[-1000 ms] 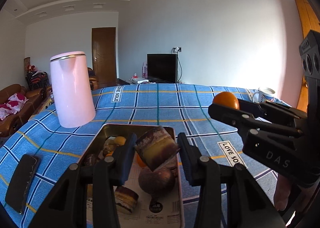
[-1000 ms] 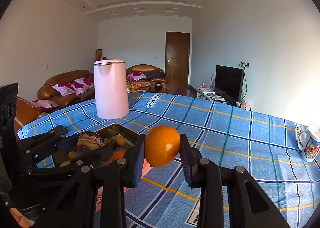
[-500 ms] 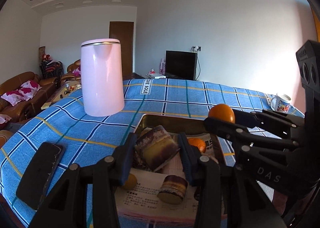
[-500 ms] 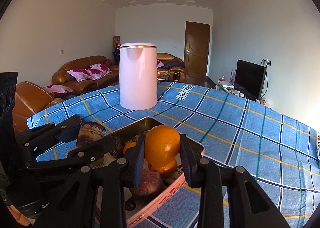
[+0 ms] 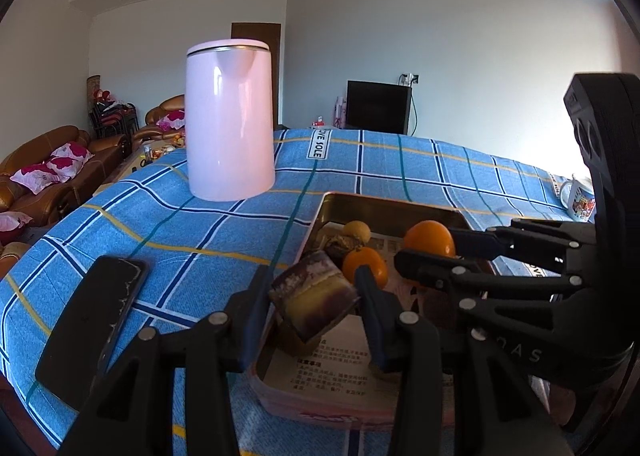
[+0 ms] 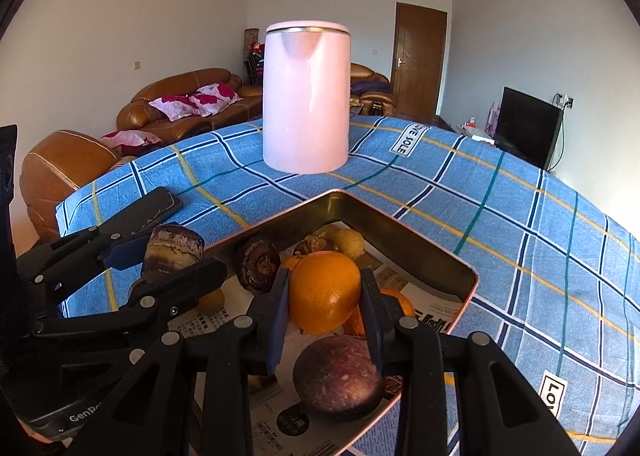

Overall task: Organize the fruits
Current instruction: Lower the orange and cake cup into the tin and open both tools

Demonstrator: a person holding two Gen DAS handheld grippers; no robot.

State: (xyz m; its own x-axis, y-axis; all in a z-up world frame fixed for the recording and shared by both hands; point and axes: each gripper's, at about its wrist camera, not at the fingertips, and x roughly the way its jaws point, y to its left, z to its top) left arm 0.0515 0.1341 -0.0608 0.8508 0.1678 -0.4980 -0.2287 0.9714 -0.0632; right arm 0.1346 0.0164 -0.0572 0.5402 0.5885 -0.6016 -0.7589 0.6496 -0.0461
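Note:
A metal tray (image 5: 384,204) (image 6: 420,234) lined with printed paper holds several fruits: a small orange (image 5: 365,265), a yellowish fruit (image 5: 357,231), a dark purple fruit (image 6: 338,378). My left gripper (image 5: 314,302) is shut on a brown-and-yellow cut piece of sugarcane (image 5: 314,306) over the tray's near left edge; it also shows in the right wrist view (image 6: 172,252). My right gripper (image 6: 324,308) is shut on an orange (image 6: 324,298) held above the tray; the orange also shows in the left wrist view (image 5: 429,237).
A tall pink kettle (image 5: 230,120) (image 6: 306,96) stands on the blue checked tablecloth (image 5: 200,224) behind the tray. A black phone (image 5: 94,330) lies left of the tray near the table edge. A mug (image 5: 576,198) stands at the far right.
Both grippers have moved left and forward with their loads. The orange now hangs over the tray's inside, and the kettle looms closer.

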